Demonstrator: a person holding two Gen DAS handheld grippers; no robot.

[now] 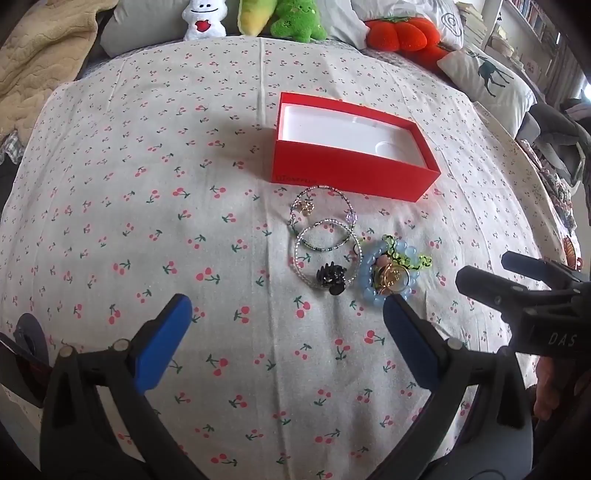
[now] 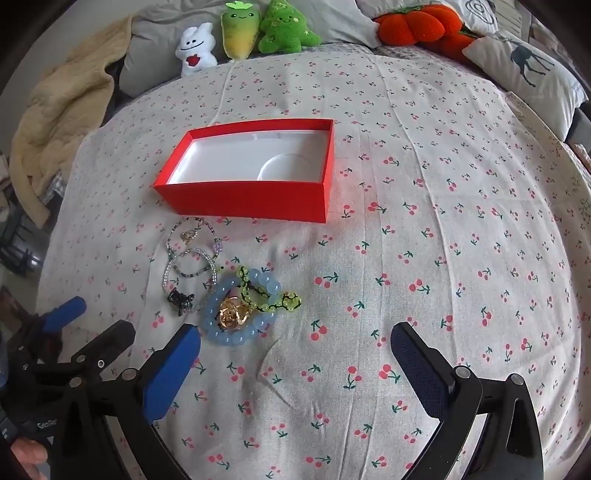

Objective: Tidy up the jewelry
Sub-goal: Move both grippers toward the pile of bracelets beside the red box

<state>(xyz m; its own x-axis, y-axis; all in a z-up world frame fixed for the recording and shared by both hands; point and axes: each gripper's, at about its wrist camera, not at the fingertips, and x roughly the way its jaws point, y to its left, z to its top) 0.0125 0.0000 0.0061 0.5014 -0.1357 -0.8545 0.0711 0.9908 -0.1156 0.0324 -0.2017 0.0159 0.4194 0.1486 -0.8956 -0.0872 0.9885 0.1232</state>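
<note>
An open red box (image 1: 347, 173) with a white, empty inside lies on the cherry-print cloth; it also shows in the right wrist view (image 2: 243, 197). In front of it lies a pile of jewelry: thin beaded bracelets (image 1: 321, 229) (image 2: 192, 258), a black hair clip (image 1: 330, 277) (image 2: 180, 299), a blue bead bracelet (image 1: 384, 273) (image 2: 240, 310) with a gold piece (image 2: 231, 315) inside it, and a green bead chain (image 2: 269, 295). My left gripper (image 1: 288, 325) is open, just short of the pile. My right gripper (image 2: 295, 354) is open, to the right of the pile.
Plush toys (image 2: 251, 33) and pillows (image 2: 528, 70) line the far edge of the bed. A beige blanket (image 2: 62, 122) lies at the left. The right gripper shows at the right of the left wrist view (image 1: 524, 284).
</note>
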